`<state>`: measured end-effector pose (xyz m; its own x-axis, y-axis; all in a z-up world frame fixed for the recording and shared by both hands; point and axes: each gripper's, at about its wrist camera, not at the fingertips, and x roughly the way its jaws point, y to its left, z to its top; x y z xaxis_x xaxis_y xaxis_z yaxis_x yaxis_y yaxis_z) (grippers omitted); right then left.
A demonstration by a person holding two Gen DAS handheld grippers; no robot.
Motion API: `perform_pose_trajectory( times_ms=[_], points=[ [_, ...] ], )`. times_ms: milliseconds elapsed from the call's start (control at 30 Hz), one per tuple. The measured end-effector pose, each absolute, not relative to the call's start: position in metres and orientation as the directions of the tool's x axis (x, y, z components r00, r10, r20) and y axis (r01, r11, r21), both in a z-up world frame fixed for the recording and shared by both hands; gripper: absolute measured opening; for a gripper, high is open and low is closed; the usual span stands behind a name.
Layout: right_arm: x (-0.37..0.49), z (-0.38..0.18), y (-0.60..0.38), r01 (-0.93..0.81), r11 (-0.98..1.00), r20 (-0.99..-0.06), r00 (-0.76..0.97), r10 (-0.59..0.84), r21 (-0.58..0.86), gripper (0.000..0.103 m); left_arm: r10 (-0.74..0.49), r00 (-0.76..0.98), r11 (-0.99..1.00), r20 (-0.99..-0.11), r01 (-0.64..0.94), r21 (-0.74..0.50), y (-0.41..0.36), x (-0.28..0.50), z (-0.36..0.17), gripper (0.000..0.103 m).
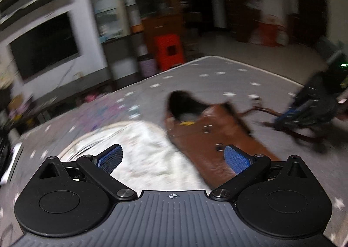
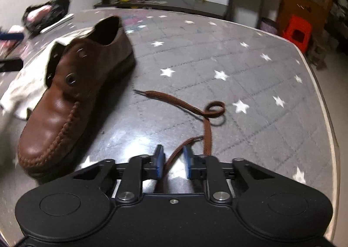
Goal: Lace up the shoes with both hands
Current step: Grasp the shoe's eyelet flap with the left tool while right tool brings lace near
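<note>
A brown leather shoe (image 2: 71, 92) with moccasin-style stitching round its toe stands upright on the grey star-patterned tabletop (image 2: 250, 55), toward the left edge in the right wrist view, its toe pointing at the camera and its eyelets empty. Its far side lies against a crumpled white cloth (image 2: 26, 86). A brown shoelace (image 2: 180, 101) lies loose on the tabletop just beside the shoe, apart from it: one tip points toward the shoe, the middle curls into a small loop, and the other end runs back between the blue pads (image 2: 159, 162) of the right gripper (image 2: 173, 163). Those pads stand narrowly apart on either side of the lace, with a gap visible; they are not pressed onto it.

In the blurred left wrist view, the left gripper (image 1: 173, 157) is spread wide with nothing between its fingers, hanging above the white cloth (image 1: 139, 151) and the shoe (image 1: 208, 136). The right gripper (image 1: 308, 112) appears there low over the tabletop (image 1: 217, 68), near its right edge.
</note>
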<state>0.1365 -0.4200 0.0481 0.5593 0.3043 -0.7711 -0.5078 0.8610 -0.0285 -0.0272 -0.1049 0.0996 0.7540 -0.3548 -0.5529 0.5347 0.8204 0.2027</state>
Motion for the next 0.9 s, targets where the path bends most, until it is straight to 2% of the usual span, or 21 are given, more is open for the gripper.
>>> perform_pose_trajectory(
  times_ms=[100,233,300,333,400,500,900],
  points=[
    [0.106,0.045,-0.395,-0.640,0.704,-0.739,0.627,0.247,-0.309,0.002,-0.424,0.711,0.726,-0.561,0.638,0.259,-0.124,-0.035,0.103,0.091],
    [0.072,0.047,-0.382,-0.678,0.509,-0.668,0.703,0.242,-0.529,0.002,-0.463,0.659,0.639,-0.593,0.711,0.292,-0.141,-0.033,0.101,0.080],
    [0.064,0.050,-0.379,-0.670,0.458,-0.643,0.726,0.243,-0.584,0.002,-0.473,0.634,0.604,-0.612,0.739,0.298,-0.148,-0.029,0.099,0.075],
    [0.059,0.054,-0.378,-0.668,0.433,-0.628,0.735,0.255,-0.606,0.002,-0.478,0.621,0.586,-0.621,0.752,0.301,-0.152,-0.027,0.098,0.068],
    [0.053,0.061,-0.376,-0.666,0.383,-0.605,0.744,0.282,-0.641,0.002,-0.486,0.595,0.550,-0.640,0.778,0.305,-0.159,-0.023,0.096,0.062],
    [0.049,0.069,-0.373,-0.663,0.314,-0.583,0.748,0.319,-0.679,0.002,-0.495,0.556,0.496,-0.668,0.812,0.308,-0.169,-0.016,0.092,0.056],
    [0.049,0.071,-0.358,-0.664,0.167,-0.575,0.726,0.377,-0.729,0.002,-0.480,0.440,0.378,-0.759,0.884,0.274,-0.181,0.020,0.079,0.055]
  ],
)
